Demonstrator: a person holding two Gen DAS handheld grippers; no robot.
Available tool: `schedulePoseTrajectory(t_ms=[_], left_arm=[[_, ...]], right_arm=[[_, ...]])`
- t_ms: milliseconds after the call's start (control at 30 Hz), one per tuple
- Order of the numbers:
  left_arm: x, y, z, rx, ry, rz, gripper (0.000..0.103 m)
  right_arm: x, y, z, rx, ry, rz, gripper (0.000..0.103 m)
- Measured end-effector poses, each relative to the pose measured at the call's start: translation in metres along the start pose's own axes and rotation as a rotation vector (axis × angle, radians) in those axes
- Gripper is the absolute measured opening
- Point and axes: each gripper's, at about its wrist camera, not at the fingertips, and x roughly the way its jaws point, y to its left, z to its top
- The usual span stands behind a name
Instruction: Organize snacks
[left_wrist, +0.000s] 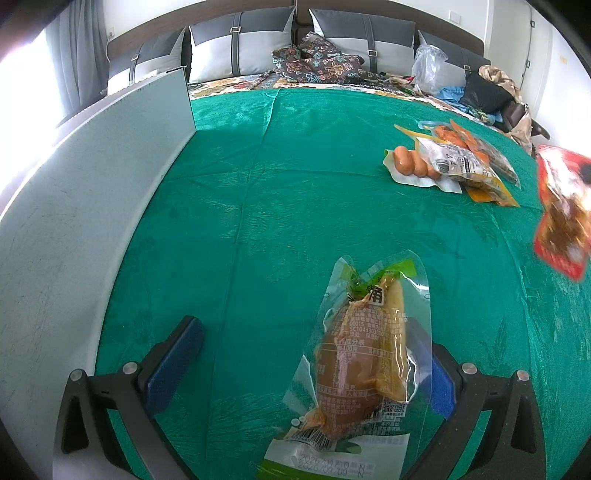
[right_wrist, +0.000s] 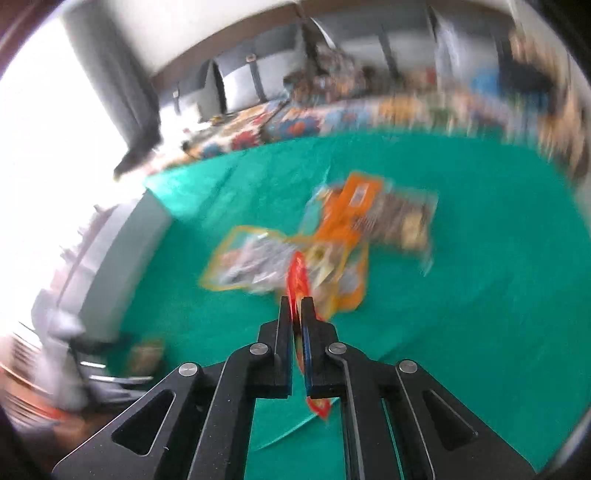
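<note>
My left gripper is open over the green cloth. A clear green-labelled snack pack with a brown piece inside lies between its blue pads, close against the right one. My right gripper is shut on a thin red snack packet, held edge-on between its fingers. That same red packet hangs blurred in the air at the right edge of the left wrist view. A pile of orange and yellow snack packs lies on the cloth; the same snack pile is blurred beyond the right gripper.
A pale grey board stands upright along the left of the cloth. Behind are grey pillows, a folded patterned blanket, a clear plastic bag and a heap of clothes.
</note>
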Motion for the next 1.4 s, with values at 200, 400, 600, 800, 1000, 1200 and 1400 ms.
schedulePoseTrajectory(t_ms=[200,400,600,800,1000,1200,1400], left_arm=[[0.001,0.001,0.000,-0.001,0.000,0.000,0.103],[0.001,0.002,0.000,-0.001,0.000,0.000,0.103],[0.002,0.002,0.000,-0.001,0.000,0.000,0.103],[0.003,0.003,0.000,-0.002,0.000,-0.001,0.103],[0.003,0.004,0.000,-0.002,0.000,0.000,0.103],[0.002,0.003,-0.001,-0.002,0.000,0.000,0.103],[0.001,0.003,-0.001,0.032,0.010,-0.016,0.103]], right_arm=[[0.020,-0.065,-0.029,0.340,0.274,0.120,0.006],[0.016,-0.087,-0.053,0.414,0.171,-0.105,0.075],[0.005,-0.009,-0.104,0.385,0.167,-0.178,0.075],[0.049,0.050,-0.131,0.233,0.151,-0.402,0.086],[0.062,0.058,-0.136,0.037,0.067,-0.510,0.090],[0.048,0.052,-0.133,-0.036,0.088,-0.462,0.044],[0.039,0.041,-0.124,0.058,0.063,-0.341,0.007]])
